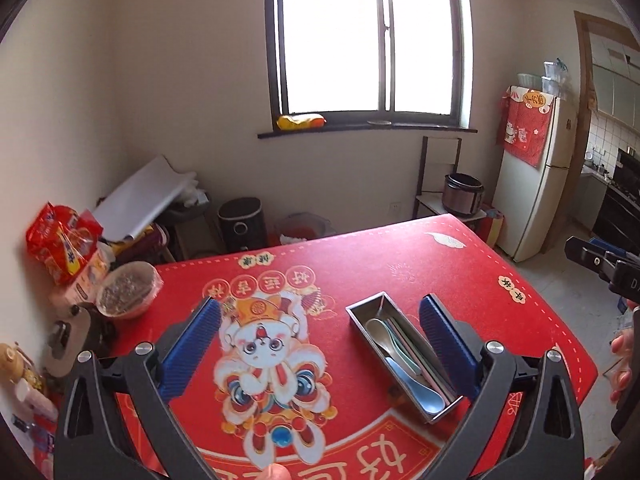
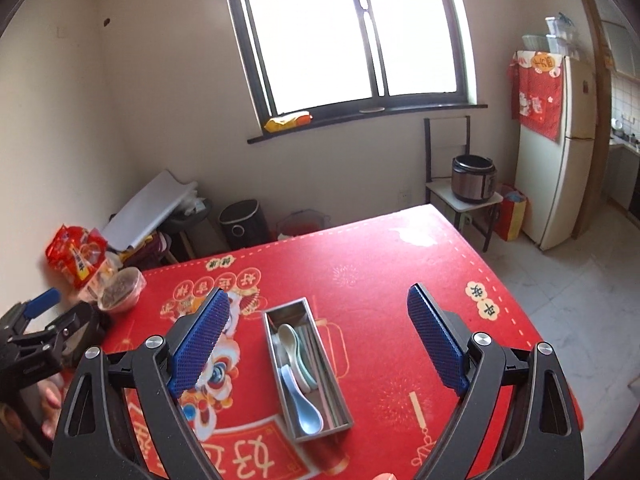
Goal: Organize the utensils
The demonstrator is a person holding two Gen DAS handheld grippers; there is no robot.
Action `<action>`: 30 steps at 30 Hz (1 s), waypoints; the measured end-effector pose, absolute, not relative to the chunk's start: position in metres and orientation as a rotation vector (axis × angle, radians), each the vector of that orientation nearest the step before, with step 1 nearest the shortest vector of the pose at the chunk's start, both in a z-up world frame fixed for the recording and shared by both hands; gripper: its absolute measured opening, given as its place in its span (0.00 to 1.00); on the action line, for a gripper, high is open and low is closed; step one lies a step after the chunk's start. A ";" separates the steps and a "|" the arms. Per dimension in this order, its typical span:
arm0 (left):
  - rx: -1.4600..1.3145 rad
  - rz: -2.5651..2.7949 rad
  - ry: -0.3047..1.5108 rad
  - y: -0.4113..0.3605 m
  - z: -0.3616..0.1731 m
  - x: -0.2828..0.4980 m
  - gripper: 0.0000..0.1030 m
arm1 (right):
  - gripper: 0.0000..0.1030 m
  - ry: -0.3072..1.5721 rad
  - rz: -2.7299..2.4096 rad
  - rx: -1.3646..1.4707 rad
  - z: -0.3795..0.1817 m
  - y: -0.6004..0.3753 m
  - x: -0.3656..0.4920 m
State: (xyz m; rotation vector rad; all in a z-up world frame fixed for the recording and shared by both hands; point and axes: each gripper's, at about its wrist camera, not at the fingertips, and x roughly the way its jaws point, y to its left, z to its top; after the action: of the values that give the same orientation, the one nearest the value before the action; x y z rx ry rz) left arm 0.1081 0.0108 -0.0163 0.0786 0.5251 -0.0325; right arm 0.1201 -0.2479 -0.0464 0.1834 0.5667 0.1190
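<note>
Hand-held gripper (image 2: 320, 344) above utensil tray (image 2: 338, 400)

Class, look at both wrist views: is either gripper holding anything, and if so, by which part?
Nothing is held. The left gripper and the right gripper both stand open and empty above the table, and the spoons lie in the metal tray.

A table covered by a red printed mat (image 1: 400, 248) carried a narrow steel tray (image 1: 401, 354) lying lengthwise near the middle, with spoons and chopsticks inside. At the table's far left corner stood a clear plastic bowl of dark food (image 1: 126, 288), a red snack bag (image 1: 64, 240) just behind it.
</note>
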 end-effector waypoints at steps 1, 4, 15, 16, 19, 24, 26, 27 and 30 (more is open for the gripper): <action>0.088 -0.031 0.503 0.012 -0.012 0.103 0.94 | 0.85 0.552 0.114 0.182 -0.042 -0.245 0.114; 0.076 -0.046 0.471 0.018 -0.003 0.091 0.94 | 0.85 0.521 0.074 0.158 -0.034 -0.237 0.099; 0.042 -0.117 0.458 0.017 -0.005 0.080 0.94 | 0.85 0.492 -0.041 0.116 -0.029 -0.225 0.074; 0.036 -0.124 0.460 0.017 -0.005 0.080 0.94 | 0.85 0.488 -0.048 0.112 -0.029 -0.225 0.073; 0.025 -0.140 0.465 0.017 -0.006 0.081 0.94 | 0.85 0.476 -0.076 0.095 -0.028 -0.223 0.070; 0.017 -0.168 0.465 0.015 -0.006 0.083 0.94 | 0.85 0.468 -0.103 0.091 -0.027 -0.223 0.067; 0.022 -0.172 0.466 0.014 -0.007 0.084 0.94 | 0.85 0.467 -0.114 0.090 -0.026 -0.223 0.067; 0.024 -0.175 0.466 0.013 -0.008 0.085 0.94 | 0.85 0.468 -0.118 0.089 -0.026 -0.223 0.066; 0.022 -0.183 0.469 0.012 -0.008 0.088 0.94 | 0.85 0.471 -0.140 0.086 -0.026 -0.225 0.065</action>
State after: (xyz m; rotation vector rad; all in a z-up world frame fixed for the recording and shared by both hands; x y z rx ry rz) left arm 0.0877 0.0119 -0.0084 0.0221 0.4690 -0.1833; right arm 0.0654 -0.2251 -0.0264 0.0863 0.4705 -0.1405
